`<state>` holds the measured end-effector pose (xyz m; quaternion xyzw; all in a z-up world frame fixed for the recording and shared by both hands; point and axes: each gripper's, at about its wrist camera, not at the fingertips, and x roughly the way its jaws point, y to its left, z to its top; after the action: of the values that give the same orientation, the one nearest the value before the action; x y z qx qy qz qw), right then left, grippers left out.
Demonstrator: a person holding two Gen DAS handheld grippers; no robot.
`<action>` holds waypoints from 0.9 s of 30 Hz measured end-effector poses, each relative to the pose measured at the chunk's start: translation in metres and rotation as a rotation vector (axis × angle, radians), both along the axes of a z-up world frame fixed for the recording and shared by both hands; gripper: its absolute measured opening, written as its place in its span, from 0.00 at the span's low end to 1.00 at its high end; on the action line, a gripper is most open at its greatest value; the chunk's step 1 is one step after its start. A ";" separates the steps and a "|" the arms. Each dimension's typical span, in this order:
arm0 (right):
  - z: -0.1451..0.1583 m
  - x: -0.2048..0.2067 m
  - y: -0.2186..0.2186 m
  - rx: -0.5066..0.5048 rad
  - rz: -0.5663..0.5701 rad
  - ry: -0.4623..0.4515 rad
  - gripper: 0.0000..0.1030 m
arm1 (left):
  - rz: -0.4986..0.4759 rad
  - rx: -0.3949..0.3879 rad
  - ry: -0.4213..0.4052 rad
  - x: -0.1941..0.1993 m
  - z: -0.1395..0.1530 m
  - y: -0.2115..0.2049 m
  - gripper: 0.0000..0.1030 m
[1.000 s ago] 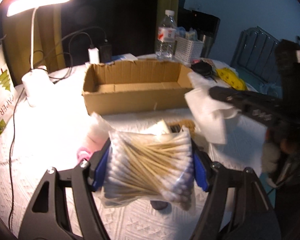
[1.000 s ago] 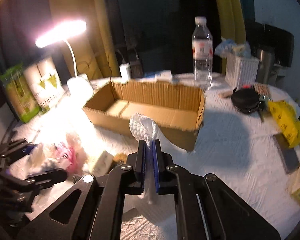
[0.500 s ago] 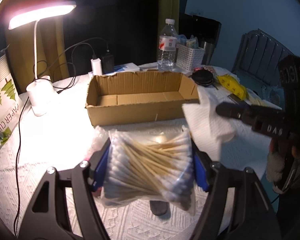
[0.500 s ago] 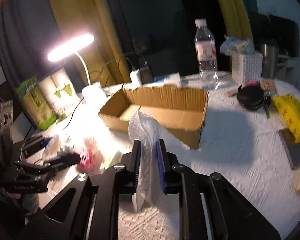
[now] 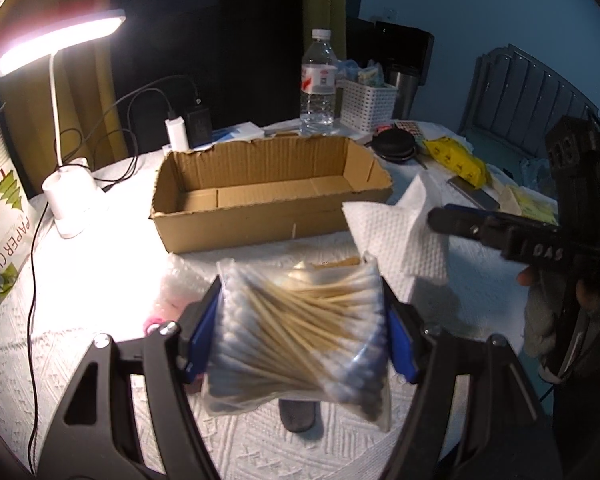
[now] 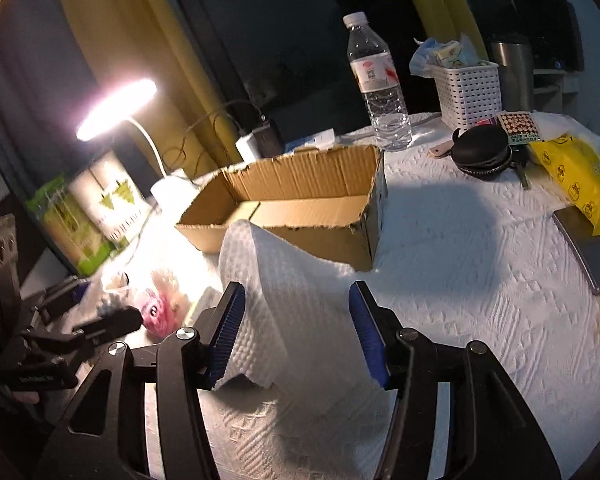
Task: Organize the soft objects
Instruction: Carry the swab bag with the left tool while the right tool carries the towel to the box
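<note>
Right tool (image 6: 296,332) jaws opening off paper towel (image 6: 284,300), pinched earlier | left tool (image 5: 300,332) still clamps cotton-swab bag (image 5: 300,328)

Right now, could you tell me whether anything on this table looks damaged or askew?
The cardboard box has ragged, torn top edges. The paper towel stands crumpled between the right gripper's opening jaws, outside the box.

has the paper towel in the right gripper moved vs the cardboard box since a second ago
Yes. In the right wrist view the paper towel has spread wider and now overlaps the cardboard box front wall, as the right gripper jaws are opening.
</note>
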<state>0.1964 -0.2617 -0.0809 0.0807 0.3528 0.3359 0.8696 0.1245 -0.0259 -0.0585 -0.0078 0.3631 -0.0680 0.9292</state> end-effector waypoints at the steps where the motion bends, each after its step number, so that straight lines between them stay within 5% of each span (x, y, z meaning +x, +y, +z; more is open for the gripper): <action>1: 0.003 -0.001 -0.003 0.016 -0.001 -0.011 0.56 | 0.003 0.002 0.000 0.000 0.000 0.000 0.69; 14: -0.031 0.017 0.006 -0.049 -0.011 0.080 0.56 | 0.004 0.017 0.000 0.000 0.003 -0.004 0.69; 15: -0.033 0.017 0.006 -0.034 -0.003 0.084 0.52 | 0.006 0.018 -0.001 0.000 0.003 -0.004 0.69; 16: -0.033 0.017 0.004 -0.004 0.008 0.082 0.23 | 0.006 0.020 -0.005 0.000 0.005 -0.004 0.69; 17: -0.032 0.016 0.003 0.003 0.006 0.076 0.05 | 0.007 0.022 -0.009 0.000 0.006 -0.004 0.69; 27: 0.026 0.005 -0.008 0.047 -0.018 -0.098 0.02 | 0.021 0.035 -0.075 0.011 0.027 0.000 0.69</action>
<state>0.2013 -0.2696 -0.0551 0.0877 0.3011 0.3396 0.8868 0.1357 -0.0257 -0.0315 0.0075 0.3289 -0.0522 0.9429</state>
